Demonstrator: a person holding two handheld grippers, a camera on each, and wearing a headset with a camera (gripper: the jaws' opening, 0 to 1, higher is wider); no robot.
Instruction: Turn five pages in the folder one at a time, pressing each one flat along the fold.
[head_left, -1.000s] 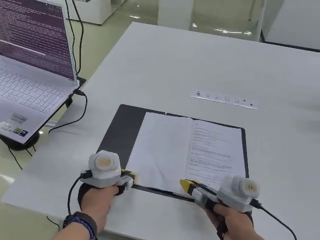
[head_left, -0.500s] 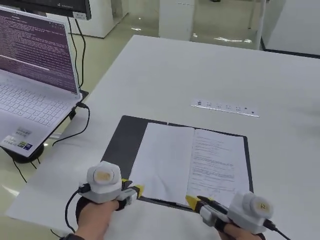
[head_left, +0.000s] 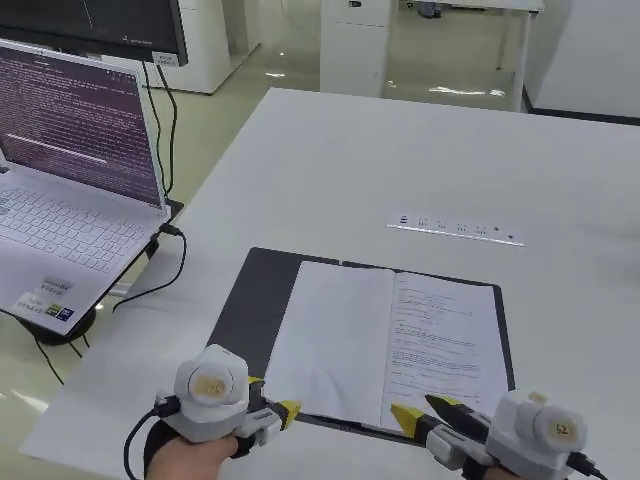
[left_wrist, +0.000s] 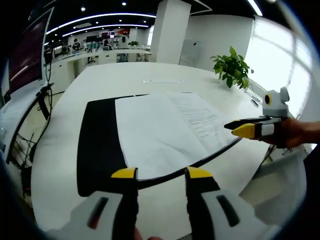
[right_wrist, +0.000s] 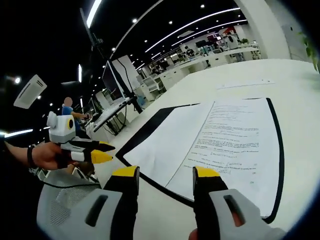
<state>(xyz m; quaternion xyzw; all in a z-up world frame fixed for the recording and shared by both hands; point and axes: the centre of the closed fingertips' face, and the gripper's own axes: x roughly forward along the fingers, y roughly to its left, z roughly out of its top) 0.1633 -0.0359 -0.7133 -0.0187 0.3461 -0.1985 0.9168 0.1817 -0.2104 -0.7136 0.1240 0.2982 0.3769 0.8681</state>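
The white table (head_left: 400, 150) runs wide and mostly bare. An open laptop (head_left: 70, 190) stands off its left edge, and a flush socket strip (head_left: 455, 229) sits farther back, well apart from the work. The black folder (head_left: 245, 300) lies open and flat near the table's near edge. Its left cover is partly bare. A blank turned page (head_left: 330, 340) lies left of the fold, and a printed page (head_left: 445, 345) lies right of it, squarely on the right cover. Both grippers hang just off the folder's near edge and touch nothing. The left gripper (left_wrist: 161, 174) is by the near left corner of the blank page and the right gripper (right_wrist: 165, 172) is by the near edge of the printed page. Each one's own view shows its yellow-tipped jaws spread apart with nothing between them. The sheets look thin, light and limp, and probably slick against one another. A single page should lift with almost no force, but it would crease or tear if pinched hard or dragged, and two sheets could easily come up together. The best hold is likely the free near right corner of the printed page, nipped lightly at the very edge. The stiff cover should stay put while the page swings over and is pressed down along the fold.
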